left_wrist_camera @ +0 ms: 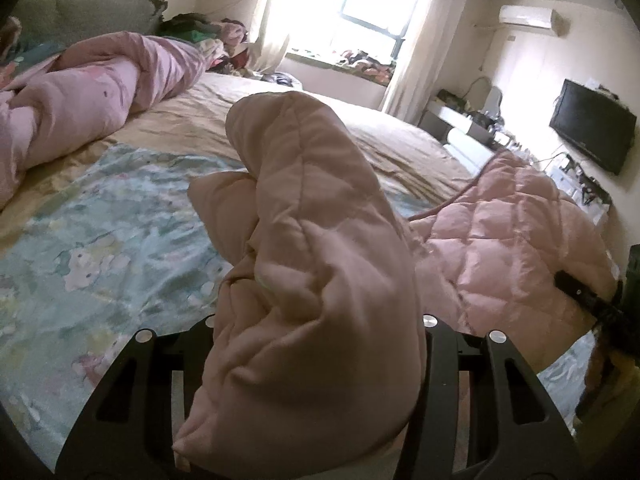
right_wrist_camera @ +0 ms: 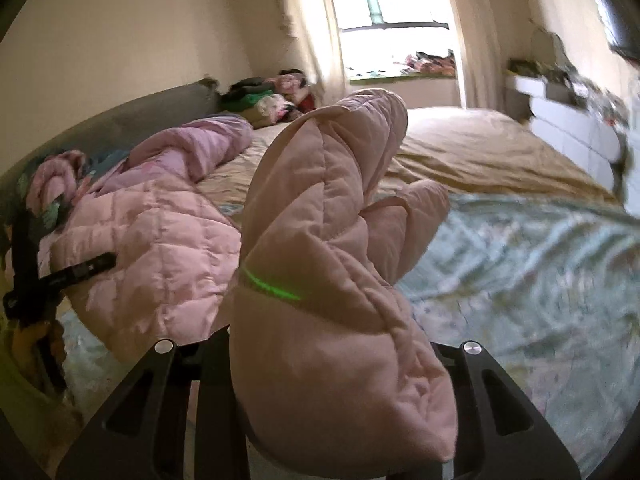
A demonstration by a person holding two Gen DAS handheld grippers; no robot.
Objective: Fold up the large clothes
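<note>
Each claw is clamped on a bunched corner of the pink quilted coat (left_wrist_camera: 320, 272): left gripper (left_wrist_camera: 320, 360) on one, right gripper (right_wrist_camera: 320, 380) on the other. Guessing that's so the middle, sagging onto the floral bedsheet (left_wrist_camera: 100, 240), gets spread flat for folding.

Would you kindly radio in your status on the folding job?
Both hand-held grippers, left and right, clamped on pink quilted jacket. Held ends bunched, rest on bed. Nothing blocking.

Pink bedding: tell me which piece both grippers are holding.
The quilted jacket, diamond-stitched, bunched in the left gripper and right gripper. The pink duvet lies untouched by the headboard.
</note>
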